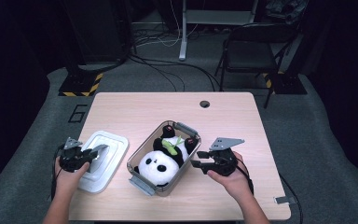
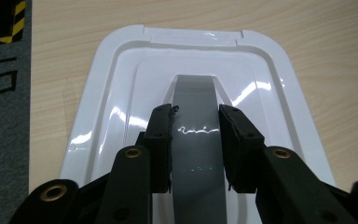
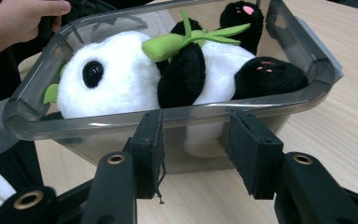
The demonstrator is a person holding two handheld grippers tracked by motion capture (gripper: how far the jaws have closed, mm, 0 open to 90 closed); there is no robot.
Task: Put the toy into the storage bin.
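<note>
Jaws of the left gripper (image 2: 195, 140) clamp the grey handle (image 2: 196, 140) of the white lid (image 2: 121, 84) on the tabletop (image 2: 326, 51), while the right gripper (image 3: 198, 154) jaws stand released against the bin (image 3: 303, 51) wall, panda (image 3: 121, 79) just beyond.

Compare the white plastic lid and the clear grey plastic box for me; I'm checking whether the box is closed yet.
The white plastic lid is opaque and lies flat on the table beside the box; the clear grey plastic box is see-through, stands open and holds a plush panda. The left hand-held gripper is shut on the lid's grey handle; the right hand-held gripper sits by the box wall. Both have rounded rectangular outlines.
</note>
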